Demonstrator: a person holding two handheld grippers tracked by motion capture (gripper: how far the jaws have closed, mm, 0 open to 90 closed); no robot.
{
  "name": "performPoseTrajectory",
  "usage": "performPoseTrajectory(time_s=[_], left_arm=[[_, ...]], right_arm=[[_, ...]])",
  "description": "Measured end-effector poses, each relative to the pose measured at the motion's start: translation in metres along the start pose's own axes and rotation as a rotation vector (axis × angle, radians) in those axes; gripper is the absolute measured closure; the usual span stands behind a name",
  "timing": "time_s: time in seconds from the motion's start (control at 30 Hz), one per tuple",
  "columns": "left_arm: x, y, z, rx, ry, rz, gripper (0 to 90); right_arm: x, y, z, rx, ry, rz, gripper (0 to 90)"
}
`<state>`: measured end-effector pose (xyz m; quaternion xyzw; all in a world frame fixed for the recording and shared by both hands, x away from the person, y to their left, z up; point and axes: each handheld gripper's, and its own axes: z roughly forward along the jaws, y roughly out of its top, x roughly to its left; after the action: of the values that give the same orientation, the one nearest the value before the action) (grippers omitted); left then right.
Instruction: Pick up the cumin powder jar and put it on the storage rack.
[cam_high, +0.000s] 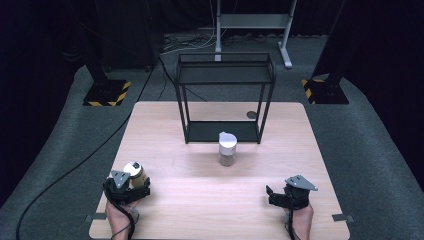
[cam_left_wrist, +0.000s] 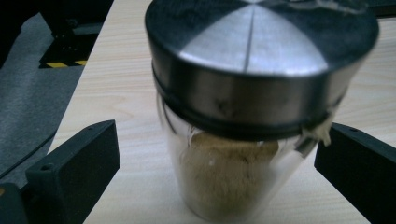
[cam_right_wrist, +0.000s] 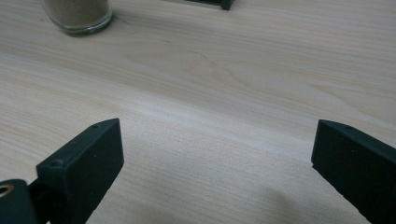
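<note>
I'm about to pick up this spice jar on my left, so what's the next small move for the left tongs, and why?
Probably close the left tongs on the spice jar. The jar already stands between the two open jaws on the table, with a gap showing on either side, and the glass body below the metal lid sits level with them, so squeezing there should grip it.

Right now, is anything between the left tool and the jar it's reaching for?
Nothing visible. The spice jar stands between the left tool's open jaws, with bare table showing in the gap on each side. The jaws aren't touching the glass yet. The second jar stands far off, in front of the black rack.
</note>
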<state>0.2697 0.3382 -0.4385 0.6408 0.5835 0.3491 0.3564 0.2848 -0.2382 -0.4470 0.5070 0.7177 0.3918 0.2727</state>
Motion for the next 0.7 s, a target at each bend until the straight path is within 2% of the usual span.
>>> performPoseTrajectory(time_s=[0.23,0.27,0.3,0.33,0.37,0.4,0.7], left_arm=[[0.001,0.003,0.006,-0.045,0.005,0.006,0.0],[0.004,0.004,0.008,-0.049,-0.012,0.007,0.0],[0.011,0.004,0.010,-0.052,-0.048,0.009,0.6],[0.019,0.002,0.012,-0.068,-0.094,0.007,8.4],[0.022,0.002,0.013,-0.067,-0.116,-0.003,27.2],[0.019,0.006,0.014,-0.052,-0.098,-0.004,30.7],[0.017,0.006,0.012,-0.046,-0.108,-0.002,31.0]], right_arm=[[0.000,0.001,0.000,0.004,0.000,-0.001,1.4],[0.000,0.001,0.000,0.004,0.001,-0.001,1.5],[0.000,0.001,0.000,0.006,0.002,0.000,1.6],[0.000,0.001,0.000,0.005,0.003,0.000,1.6],[-0.001,0.001,0.000,0.004,0.004,0.000,1.7],[-0.001,0.000,0.000,0.002,0.005,0.001,1.8],[-0.001,0.000,0.000,-0.002,0.004,-0.002,1.8]])
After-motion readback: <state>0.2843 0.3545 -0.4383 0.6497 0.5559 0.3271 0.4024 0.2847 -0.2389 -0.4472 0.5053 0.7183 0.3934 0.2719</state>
